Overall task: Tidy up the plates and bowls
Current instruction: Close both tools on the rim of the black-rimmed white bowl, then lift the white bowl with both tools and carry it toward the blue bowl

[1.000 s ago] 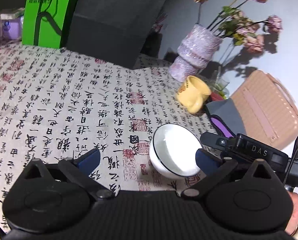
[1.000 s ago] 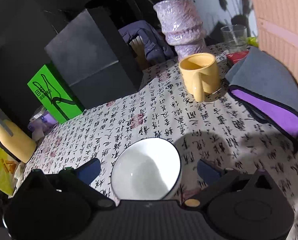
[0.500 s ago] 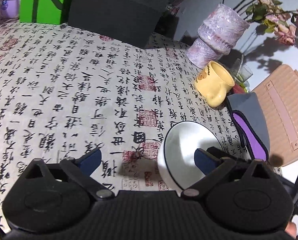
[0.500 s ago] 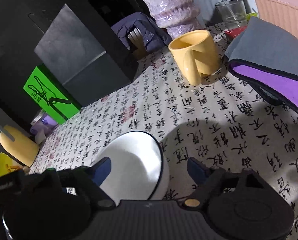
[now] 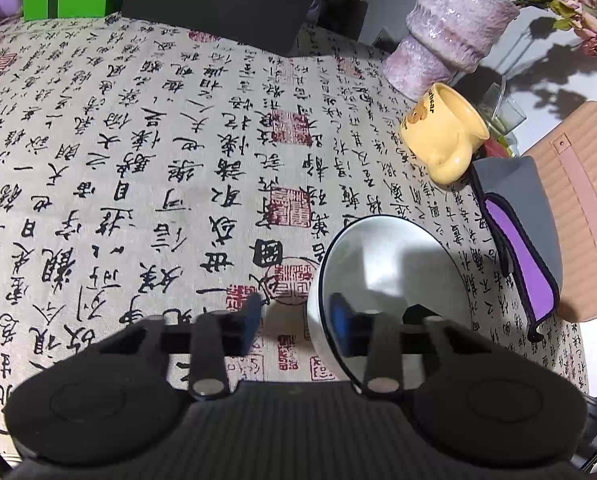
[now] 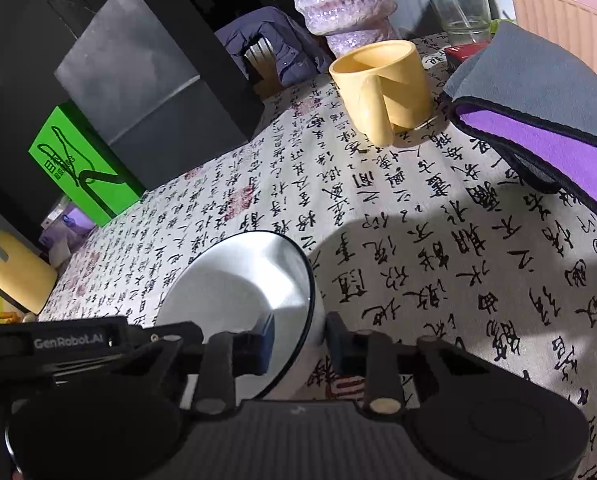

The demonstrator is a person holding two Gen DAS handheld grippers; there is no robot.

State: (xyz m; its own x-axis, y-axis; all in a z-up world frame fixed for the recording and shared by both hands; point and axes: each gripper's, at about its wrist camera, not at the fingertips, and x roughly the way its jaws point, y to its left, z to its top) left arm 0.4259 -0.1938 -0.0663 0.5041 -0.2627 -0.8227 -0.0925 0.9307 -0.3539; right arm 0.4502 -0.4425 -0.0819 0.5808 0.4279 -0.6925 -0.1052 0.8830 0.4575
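**Bowl: both tools closing on opposite sides of the rim**

Bowl (image 5: 390,276): white, thin dark rim, upright on the table (image 5: 138,160), near its front edge. Looks glazed ceramic, so judged stiff, slick, chippable and fairly weighty for its size. The rim wall is the only place to pinch.

Left tool (image 5: 296,318): jaws have just been closing; one finger inside the bowl, the other outside, still a gap to the wall. Not pressing yet.

Right tool (image 6: 300,340): jaws also just closing, straddling the opposite rim, narrow. Contact looks close (cannot confirm a firm pinch).

Judgement: a thin-wall grip on glaze may slip; lift level.

Around: mug (image 5: 444,136) and vase (image 5: 450,28) behind, cloth (image 5: 518,240) beside, all apart from the bowl. Nothing blocks a straight lift.
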